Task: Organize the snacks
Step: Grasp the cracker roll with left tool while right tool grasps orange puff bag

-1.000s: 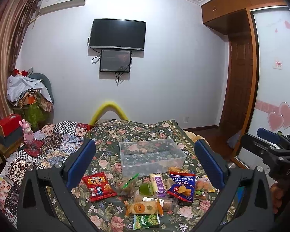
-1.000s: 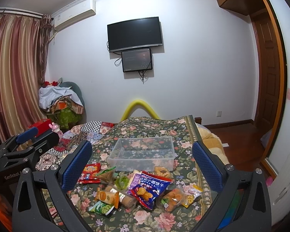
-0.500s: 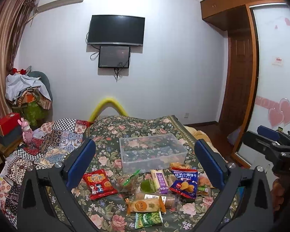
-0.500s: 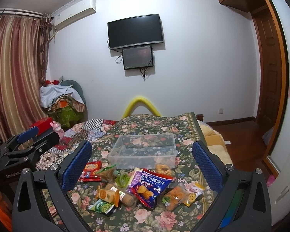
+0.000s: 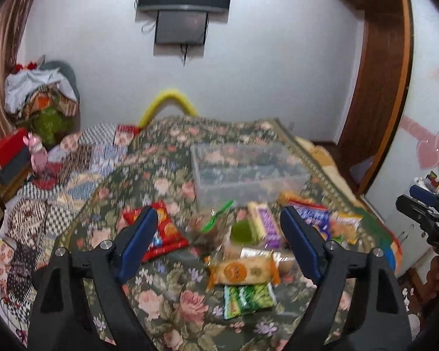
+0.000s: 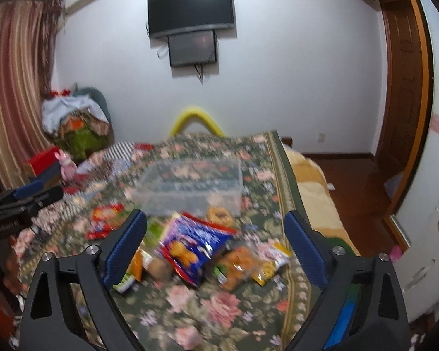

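Note:
Several snack packs lie in a loose pile on a floral bedspread (image 5: 166, 298): a red pack (image 5: 161, 235), an orange biscuit pack (image 5: 243, 270), a green pack (image 5: 248, 297), a purple bar (image 5: 265, 223) and a blue and red cracker bag (image 6: 194, 244). A clear plastic box (image 5: 245, 172) stands just behind them, also in the right wrist view (image 6: 190, 188); I see nothing in it. My left gripper (image 5: 219, 244) is open and empty above the pile. My right gripper (image 6: 216, 248) is open and empty above the cracker bag.
The bed's right edge (image 6: 289, 204) drops to a wooden floor. A patchwork quilt (image 5: 58, 187) covers the left side. A heap of clothes (image 5: 41, 93) and a red box (image 5: 7, 149) stand at the left wall. A wardrobe (image 5: 383, 87) is on the right.
Both grippers have tilted down and moved closer to the snack pile, which now sits between the fingers in each view. Both stay open. The snacks and box have not moved.

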### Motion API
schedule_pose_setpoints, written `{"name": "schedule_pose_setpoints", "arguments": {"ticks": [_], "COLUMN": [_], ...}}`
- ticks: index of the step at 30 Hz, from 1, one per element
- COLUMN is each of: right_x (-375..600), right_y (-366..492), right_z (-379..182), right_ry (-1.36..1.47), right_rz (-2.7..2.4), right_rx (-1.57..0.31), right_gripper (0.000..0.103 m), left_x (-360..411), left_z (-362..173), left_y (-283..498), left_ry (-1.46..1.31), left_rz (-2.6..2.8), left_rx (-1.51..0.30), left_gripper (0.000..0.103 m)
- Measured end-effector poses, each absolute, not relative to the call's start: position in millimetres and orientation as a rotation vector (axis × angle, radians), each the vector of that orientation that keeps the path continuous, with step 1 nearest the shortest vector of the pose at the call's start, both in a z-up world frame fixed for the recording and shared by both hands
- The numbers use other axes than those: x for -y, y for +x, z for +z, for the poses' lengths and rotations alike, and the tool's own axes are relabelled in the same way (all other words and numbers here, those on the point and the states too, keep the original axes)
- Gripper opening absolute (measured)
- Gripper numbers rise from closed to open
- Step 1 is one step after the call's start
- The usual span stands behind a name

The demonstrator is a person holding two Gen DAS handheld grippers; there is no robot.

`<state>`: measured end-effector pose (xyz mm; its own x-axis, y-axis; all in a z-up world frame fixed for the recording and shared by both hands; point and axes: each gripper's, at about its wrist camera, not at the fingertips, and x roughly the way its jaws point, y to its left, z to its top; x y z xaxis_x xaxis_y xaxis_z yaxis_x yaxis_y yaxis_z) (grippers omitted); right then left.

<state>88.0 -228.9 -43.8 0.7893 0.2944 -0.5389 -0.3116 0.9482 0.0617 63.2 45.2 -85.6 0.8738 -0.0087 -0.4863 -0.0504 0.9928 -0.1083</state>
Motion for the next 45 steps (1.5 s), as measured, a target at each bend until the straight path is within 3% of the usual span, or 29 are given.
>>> {"name": "schedule_pose_setpoints", "arguments": {"ticks": [6, 14, 24, 35, 37, 39, 40, 45], "right_x": [240.5, 257.1, 252.8, 234.1, 233.1, 233.2, 233.9, 236.4], "right_y": [100.1, 118.5, 143.2, 159.2, 159.7, 160.2, 160.5, 162.4], "right_z": [-71.8, -102.5, -125.1, -149.9, -150.3, -150.7, -151.1, -150.8], "right_ry": [-0.04, -0.027, 0.053, 0.035, 0.025, 0.016, 0.018, 0.036], "right_rz": [0.3, 0.25, 0.304, 0.347, 0.342, 0.338, 0.347, 0.353], "right_rx": [-0.69, -0.813, -0.899, -0.971, -0.968, -0.968, -0.971, -0.967], "right_gripper": [0.085, 0.085, 0.083, 0.081, 0.079, 0.071, 0.068, 0.06], "left_x": [-37.9, -25.2, -2.3, -13.4, -14.3, -16.5, -17.7, -22.7], "left_z": [-125.9, -165.3, -198.4, -215.2, -214.4, -212.1, -210.8, -206.8], "left_y": [76.2, 105.1, 132.0, 136.4, 134.6, 132.6, 132.1, 132.1], "left_ry": [-0.177, -0.167, -0.093, -0.139, -0.148, -0.15, -0.149, -0.133], "left_rz": [-0.022, -0.058, -0.09, -0.092, -0.094, -0.095, -0.093, -0.073], "left_rx": [-0.758, -0.883, -0.997, -0.979, -0.966, -0.952, -0.944, -0.933], "left_gripper": [0.086, 0.09, 0.093, 0.093, 0.083, 0.076, 0.063, 0.026]}}
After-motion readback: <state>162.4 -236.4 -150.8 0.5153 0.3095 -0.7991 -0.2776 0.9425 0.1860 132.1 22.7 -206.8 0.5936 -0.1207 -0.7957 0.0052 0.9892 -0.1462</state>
